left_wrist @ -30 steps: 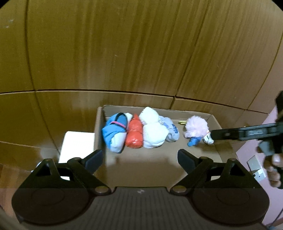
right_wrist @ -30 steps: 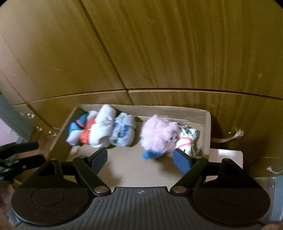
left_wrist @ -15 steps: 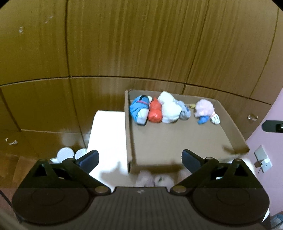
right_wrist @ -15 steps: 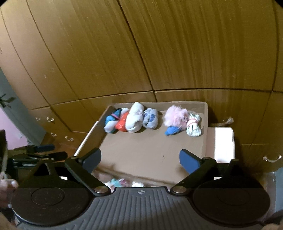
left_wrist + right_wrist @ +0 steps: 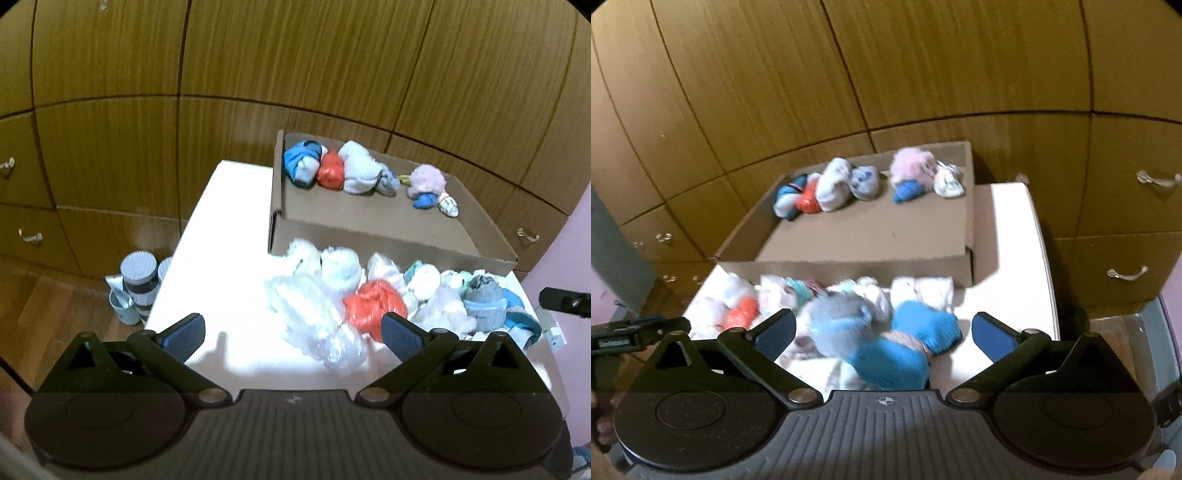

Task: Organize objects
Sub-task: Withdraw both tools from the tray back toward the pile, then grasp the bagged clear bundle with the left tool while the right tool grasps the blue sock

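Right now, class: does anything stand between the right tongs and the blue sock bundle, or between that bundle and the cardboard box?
Nothing blocks the open right tongs; the blue bundle lies just beyond their tips. On the way to the box, other rolled socks lie in between, and the box's near wall must be lifted over.

A home, likely a bedroom or dressing area: wooden wardrobe panels [image 5: 295, 55] with metal drawer handles [image 5: 1126, 274] fill the background, a pink wall [image 5: 576, 240] stands beside them, and rolled socks [image 5: 373, 302] lie heaped on a white counter [image 5: 229, 229] before a cardboard box [image 5: 871, 236].
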{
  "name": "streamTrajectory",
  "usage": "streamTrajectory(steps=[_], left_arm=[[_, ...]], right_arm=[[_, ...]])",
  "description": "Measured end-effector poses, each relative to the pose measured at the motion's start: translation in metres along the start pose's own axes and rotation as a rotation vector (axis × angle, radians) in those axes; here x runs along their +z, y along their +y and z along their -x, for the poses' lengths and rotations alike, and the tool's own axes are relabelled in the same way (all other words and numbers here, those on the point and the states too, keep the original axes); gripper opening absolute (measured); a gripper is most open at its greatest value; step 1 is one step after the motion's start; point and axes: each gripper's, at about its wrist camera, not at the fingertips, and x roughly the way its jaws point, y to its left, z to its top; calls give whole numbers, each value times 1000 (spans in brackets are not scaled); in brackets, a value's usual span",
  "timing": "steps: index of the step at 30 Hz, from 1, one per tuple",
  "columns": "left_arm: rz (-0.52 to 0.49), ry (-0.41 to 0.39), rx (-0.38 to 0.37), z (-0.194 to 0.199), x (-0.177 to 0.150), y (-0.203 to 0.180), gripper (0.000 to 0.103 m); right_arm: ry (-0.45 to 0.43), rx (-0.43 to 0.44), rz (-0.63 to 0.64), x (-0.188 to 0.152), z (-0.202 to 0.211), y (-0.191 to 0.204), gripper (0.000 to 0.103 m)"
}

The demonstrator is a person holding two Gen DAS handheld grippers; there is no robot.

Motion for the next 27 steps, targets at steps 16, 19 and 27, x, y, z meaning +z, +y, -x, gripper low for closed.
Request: streamTrajectory(steps=[16,19,27], left_arm=[[20,21,-52,-34,1,6,67],[21,20,-76,-32,2,6,56],[-57,-13,-49,-23,-2,3,46]], right_arm=[[14,-39,6,-16,-23,-7,69],[13,-33,21,-19,-18,-7,64],[11,-10,40,-24,-8,-11,60]])
